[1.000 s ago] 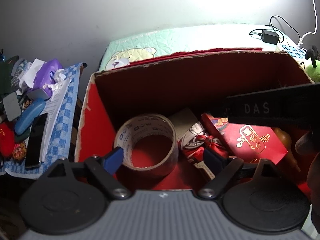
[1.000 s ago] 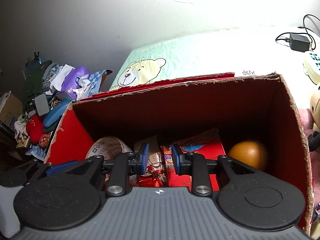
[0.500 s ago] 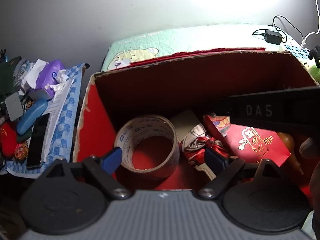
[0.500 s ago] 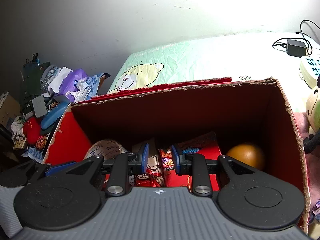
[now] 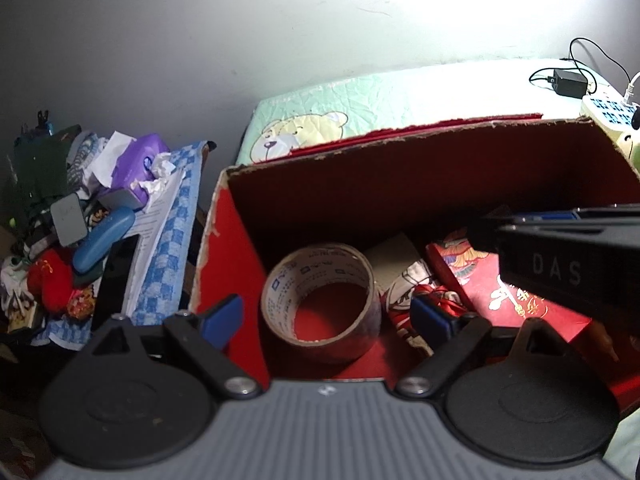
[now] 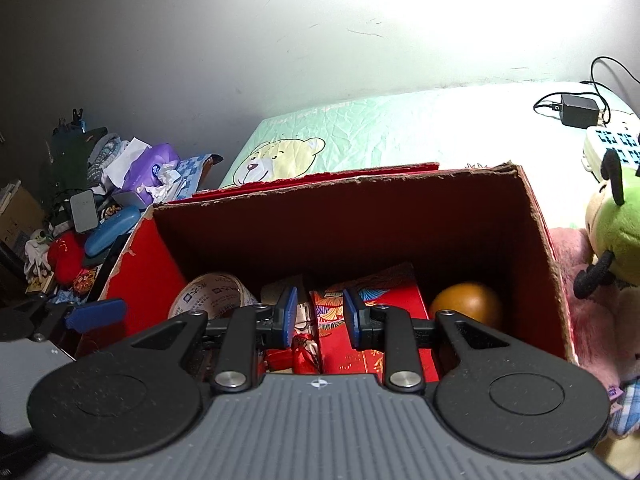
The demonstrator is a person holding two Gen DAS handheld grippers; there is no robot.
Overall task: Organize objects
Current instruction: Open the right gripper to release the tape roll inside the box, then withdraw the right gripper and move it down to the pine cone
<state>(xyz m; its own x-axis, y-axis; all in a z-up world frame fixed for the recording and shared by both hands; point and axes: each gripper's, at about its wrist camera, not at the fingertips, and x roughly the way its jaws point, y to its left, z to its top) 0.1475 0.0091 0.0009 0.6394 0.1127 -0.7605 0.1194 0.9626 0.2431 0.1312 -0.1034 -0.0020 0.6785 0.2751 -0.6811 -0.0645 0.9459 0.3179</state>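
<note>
red box [image 6: 544,248], tape roll [image 5: 320,304], red envelopes [image 6: 380,300], orange ball [image 6: 466,304] inside

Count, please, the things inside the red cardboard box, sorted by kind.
Tape roll: 1
Red envelope or packet: 1
Orange round fruit: 1
Red patterned cloth item: 1
Brown card piece: 1
Total: 5 visible; more may be hidden.

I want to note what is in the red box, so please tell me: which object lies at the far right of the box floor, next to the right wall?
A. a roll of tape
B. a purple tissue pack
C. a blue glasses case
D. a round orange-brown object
D: in the right wrist view the round orange-brown object sits by the right wall of the red box, while the roll of tape lies at the left end.
</note>
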